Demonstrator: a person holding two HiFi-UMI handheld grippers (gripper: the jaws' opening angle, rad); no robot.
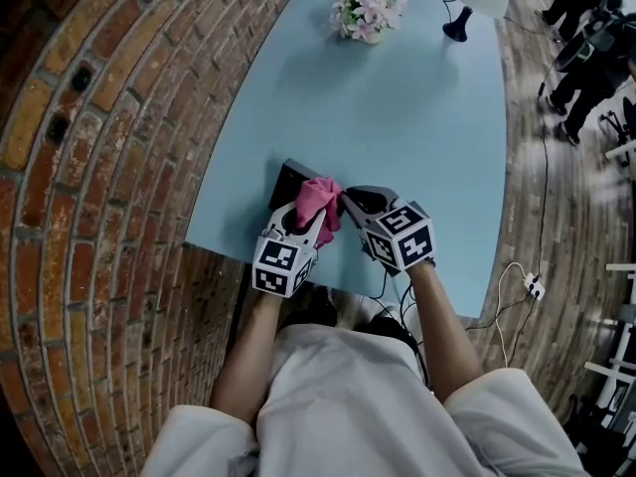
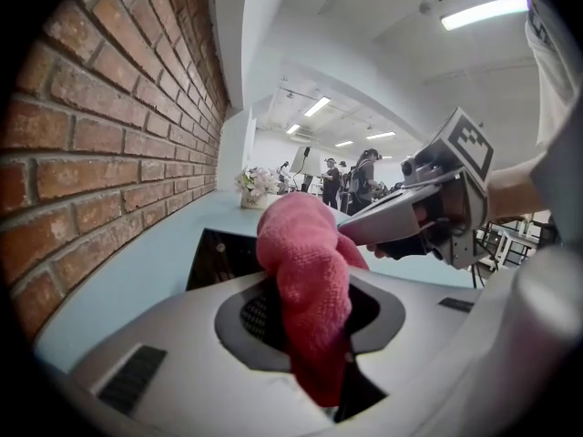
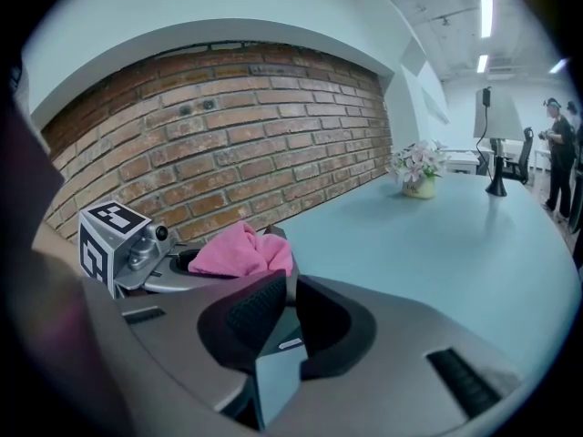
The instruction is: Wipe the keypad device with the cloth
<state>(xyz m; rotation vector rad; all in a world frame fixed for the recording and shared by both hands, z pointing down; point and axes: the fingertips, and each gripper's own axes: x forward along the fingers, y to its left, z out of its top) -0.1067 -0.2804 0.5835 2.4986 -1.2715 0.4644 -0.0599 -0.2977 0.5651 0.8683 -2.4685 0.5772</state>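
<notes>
A pink cloth [image 1: 320, 199] hangs bunched between the jaws of my left gripper [image 1: 320, 221], which is shut on it. Under the cloth, at the blue table's [image 1: 397, 117] near left corner, lies the black keypad device [image 1: 290, 179]. My right gripper [image 1: 346, 203] meets the cloth from the right, with its jaws closed on a thin edge of the device. In the left gripper view the cloth [image 2: 305, 271] fills the jaws, and the device [image 2: 217, 258] shows dark behind it. The right gripper view shows the cloth [image 3: 241, 251] and a dark corner of the device [image 3: 278, 235] at its jaw tips.
A small pot of flowers [image 1: 368, 13] and a black lamp base [image 1: 457, 30] stand at the table's far end. A brick wall [image 1: 89, 167] runs close along the left. A cable and power strip [image 1: 534, 286] lie on the floor at the right. People [image 1: 586, 58] stand beyond.
</notes>
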